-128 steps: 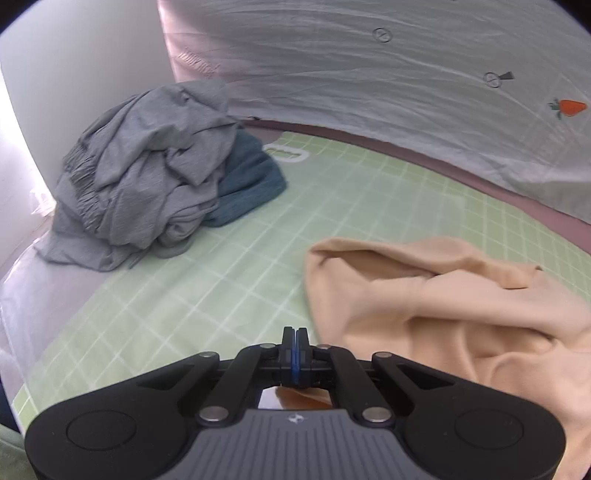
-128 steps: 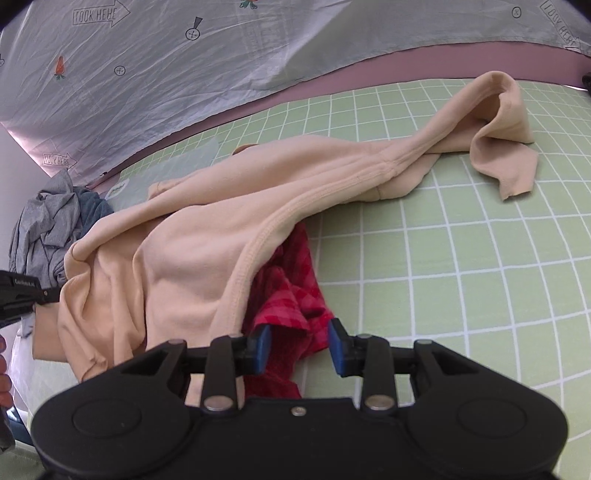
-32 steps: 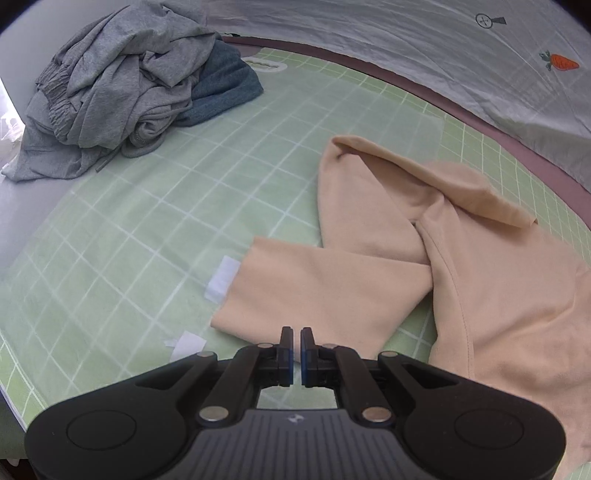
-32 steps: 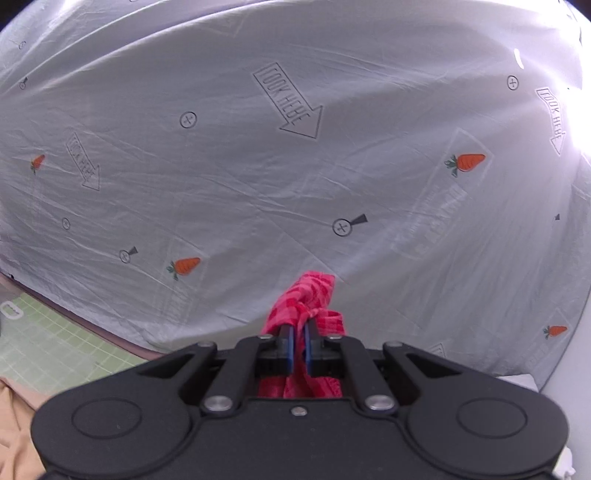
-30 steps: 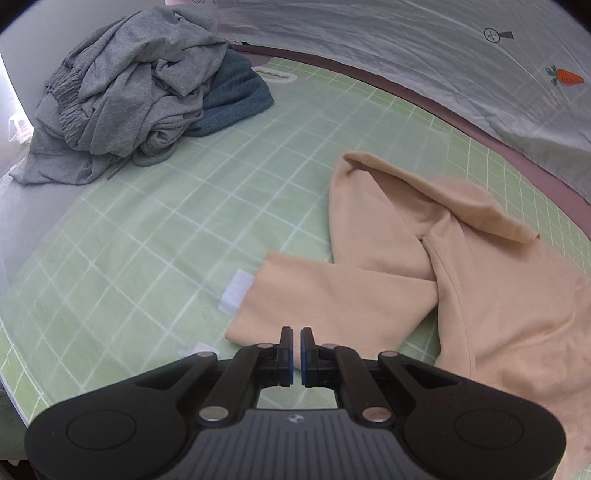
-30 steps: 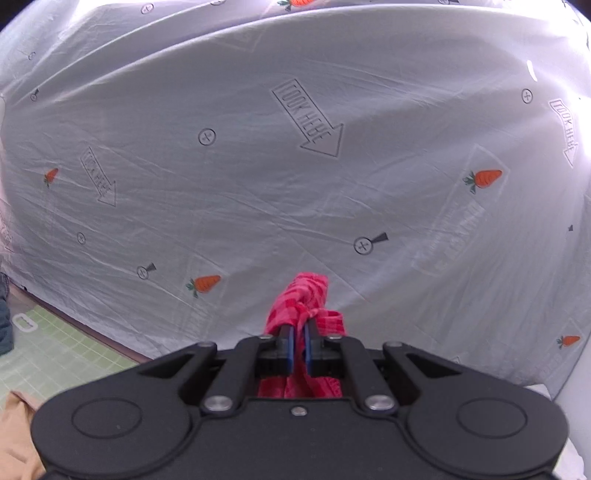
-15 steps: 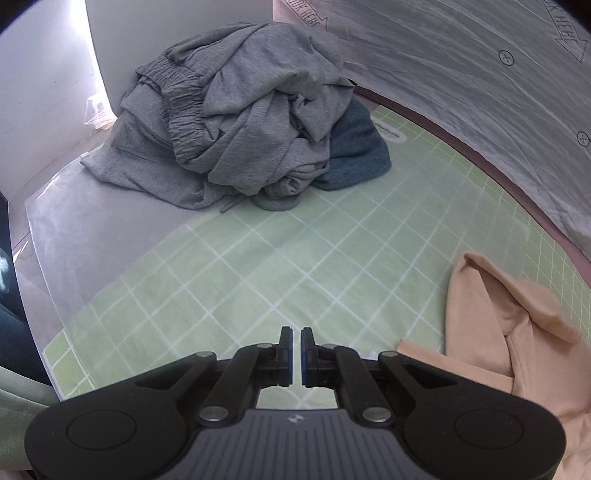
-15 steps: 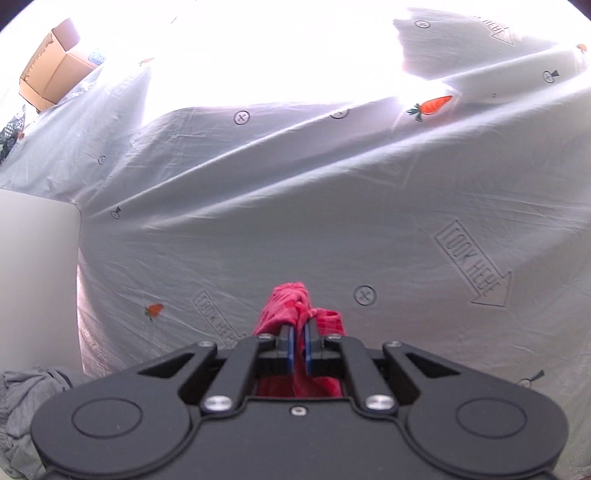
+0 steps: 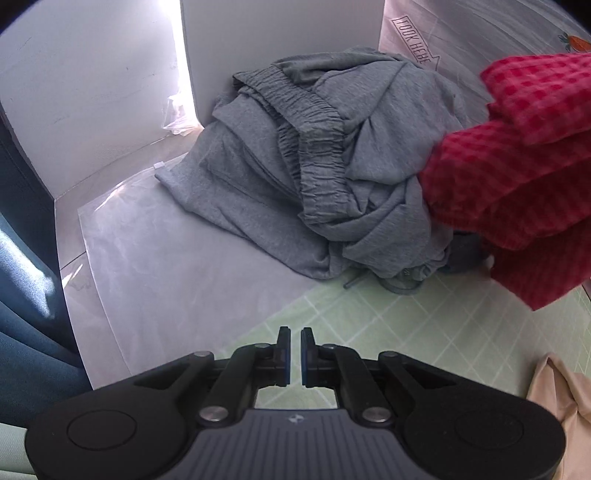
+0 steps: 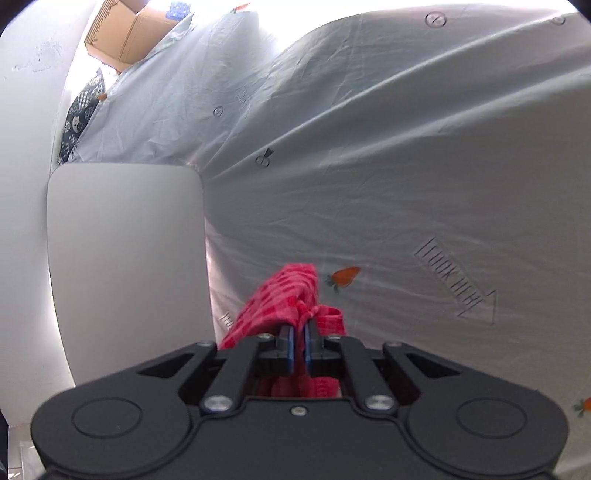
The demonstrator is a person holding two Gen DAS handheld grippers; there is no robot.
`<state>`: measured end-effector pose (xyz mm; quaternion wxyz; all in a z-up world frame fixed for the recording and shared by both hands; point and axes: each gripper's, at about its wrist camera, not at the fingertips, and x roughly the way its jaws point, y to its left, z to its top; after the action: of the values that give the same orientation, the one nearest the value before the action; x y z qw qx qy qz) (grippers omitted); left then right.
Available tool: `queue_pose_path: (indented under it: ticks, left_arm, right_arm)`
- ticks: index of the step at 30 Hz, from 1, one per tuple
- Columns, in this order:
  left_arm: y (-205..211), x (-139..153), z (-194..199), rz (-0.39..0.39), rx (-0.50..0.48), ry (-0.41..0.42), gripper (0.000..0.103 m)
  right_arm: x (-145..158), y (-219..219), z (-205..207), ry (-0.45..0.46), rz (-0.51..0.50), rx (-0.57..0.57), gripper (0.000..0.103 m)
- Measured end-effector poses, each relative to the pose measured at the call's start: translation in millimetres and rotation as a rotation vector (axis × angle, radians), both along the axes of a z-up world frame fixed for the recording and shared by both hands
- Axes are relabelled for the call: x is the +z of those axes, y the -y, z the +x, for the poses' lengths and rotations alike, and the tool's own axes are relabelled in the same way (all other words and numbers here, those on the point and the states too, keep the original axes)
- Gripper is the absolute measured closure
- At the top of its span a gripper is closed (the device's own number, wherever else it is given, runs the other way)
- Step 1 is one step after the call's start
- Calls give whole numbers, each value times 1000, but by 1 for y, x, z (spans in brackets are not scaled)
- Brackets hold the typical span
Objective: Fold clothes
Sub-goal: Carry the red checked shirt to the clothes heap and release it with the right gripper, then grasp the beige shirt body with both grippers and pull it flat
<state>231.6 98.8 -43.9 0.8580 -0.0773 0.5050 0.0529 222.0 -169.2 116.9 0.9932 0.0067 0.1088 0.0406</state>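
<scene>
My right gripper (image 10: 298, 341) is shut on a red checked garment (image 10: 288, 295) and holds it up in the air, facing the grey sheet. The same red garment (image 9: 517, 177) hangs at the right of the left wrist view, in front of a pile of grey clothes (image 9: 325, 155). My left gripper (image 9: 294, 356) is shut and empty, low over the edge of the green grid mat (image 9: 388, 325). A corner of the beige garment (image 9: 557, 391) lies at the lower right.
A white board (image 9: 280, 48) stands behind the grey pile. Clear plastic (image 9: 177, 266) covers the table left of the mat. A grey sheet with carrot prints (image 10: 406, 166) hangs at the back. A cardboard box (image 10: 125, 33) sits high up at the left.
My left gripper has swung left toward the grey pile, leaving the beige garment. My right gripper has carried the red garment left, and it now hangs in the left wrist view.
</scene>
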Motion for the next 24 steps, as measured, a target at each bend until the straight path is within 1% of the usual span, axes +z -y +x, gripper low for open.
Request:
queue_pose_path:
  ticks: [1,2,3,4,6,7,9,10,13,19,24]
  left_arm:
    - [-4,-3,3,0,15,-4,96]
    - [-6,-5,6,-2,28,-11,95]
    - [-8,-8,7,-6,41,-19,95]
    - [-10,-10,7,-13,53,-29,95]
    - [-10,-13,5,-18,57,-37,95]
    - [-9,-13,3,-14,51,-37,95]
    - [-4,-15,-3,-8,38,-42,94]
    - [-1,-17,-6,-8,34,-48,93]
    - [11,-21,-15,-13,16,-61,92]
    - [51,-17,-37,-19,-52,-49,92]
    - [91,-10,-59,-20,-113,-28,92]
  right_arm:
    - [-19,-11,13,-60,24,31,92]
    - [-44,-22,29,-157,37,57,80]
    - [-74,-32,45,-288,33,62,78]
    - [-98,-37,53,-373,35,48,77]
    - [-135,-37,55,-483,64,25,77]
    - [-145,-33,51,-512,95,11,75]
    - [-156,-22,37,-535,143,-9,70]
    - [-159,-16,29,-539,163,-17,66]
    - [-162,4,4,-534,184,-42,60]
    - [-154,60,-43,-504,238,-116,57]
    - [-157,106,-88,-506,269,-199,57]
